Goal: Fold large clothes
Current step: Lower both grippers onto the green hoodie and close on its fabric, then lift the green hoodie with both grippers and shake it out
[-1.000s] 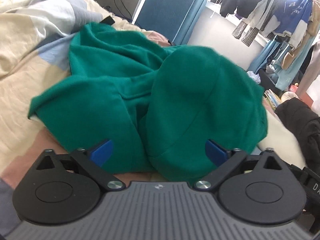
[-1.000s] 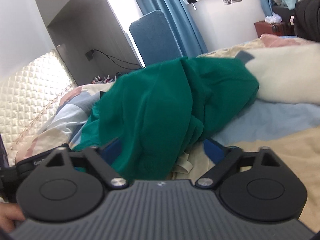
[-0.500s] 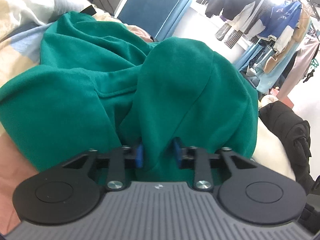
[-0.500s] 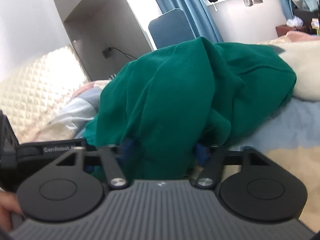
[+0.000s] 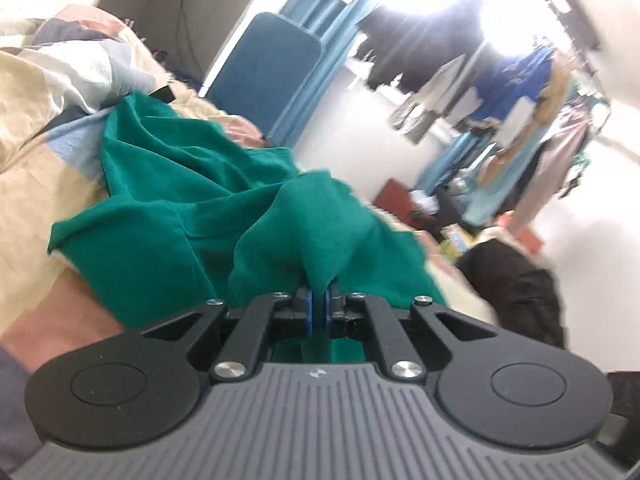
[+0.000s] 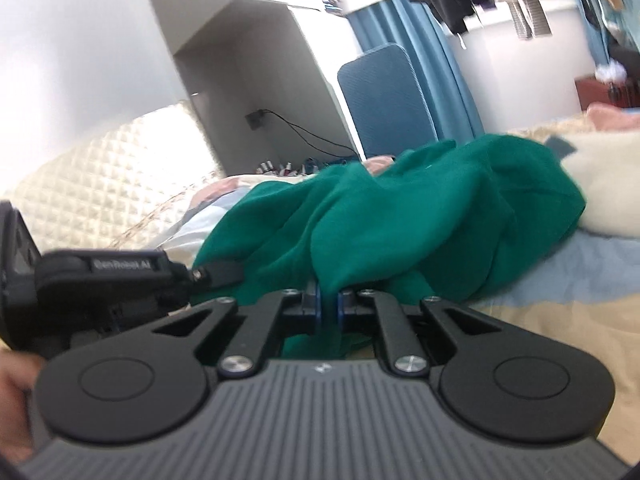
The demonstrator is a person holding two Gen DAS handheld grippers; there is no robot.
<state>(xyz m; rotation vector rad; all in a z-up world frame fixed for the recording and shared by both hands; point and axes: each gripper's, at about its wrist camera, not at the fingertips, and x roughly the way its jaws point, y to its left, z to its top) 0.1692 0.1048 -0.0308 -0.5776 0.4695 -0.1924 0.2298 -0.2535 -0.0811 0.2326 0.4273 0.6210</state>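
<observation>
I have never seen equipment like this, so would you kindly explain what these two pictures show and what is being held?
There is no robot here: a person holds a hand-held gripper in each hand, and a wide-angle camera on each looks forward along its jaws. One picture comes from the left gripper, the other from the right gripper. The black and grey shape at the bottom of each is the tool's own body. A crumpled green garment lies on a bed with a patchwork quilt. Both sets of jaws have just been closing and now pinch folds of that green cloth. In the right picture the left gripper also shows at the left edge. Hanging clothes fill the background.
</observation>
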